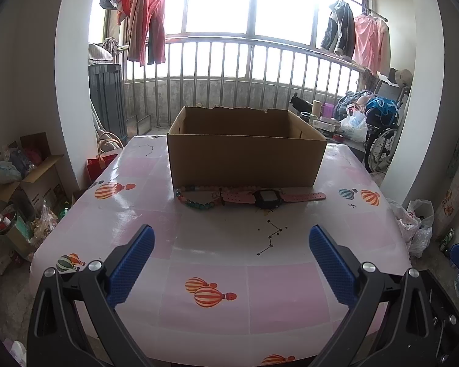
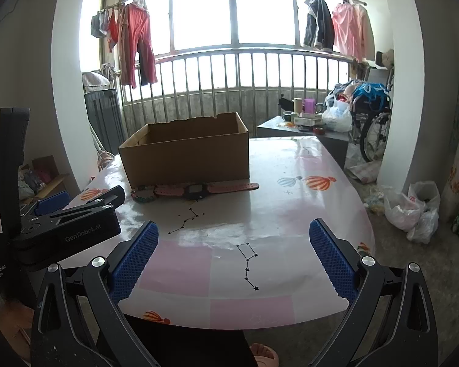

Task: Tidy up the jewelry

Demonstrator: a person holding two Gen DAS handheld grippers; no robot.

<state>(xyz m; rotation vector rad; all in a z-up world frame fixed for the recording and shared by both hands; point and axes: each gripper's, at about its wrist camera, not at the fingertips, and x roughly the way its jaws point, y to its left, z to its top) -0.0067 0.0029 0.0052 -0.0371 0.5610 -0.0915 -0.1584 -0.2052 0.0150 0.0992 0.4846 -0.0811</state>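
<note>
Tongs both agape, empty | pink watch (image 1: 269, 197), black face, lying flat

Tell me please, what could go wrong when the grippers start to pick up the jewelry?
The bead bracelet touches or overlaps the pink watch, so lifting one may drag the other. Both lie right against the cardboard box, so a finger may bump its wall. The glossy tablecloth may let the pieces slide.

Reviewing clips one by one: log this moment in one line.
phase: pre-grasp | left gripper: open | right gripper: open | watch, bracelet: on table before box
</note>
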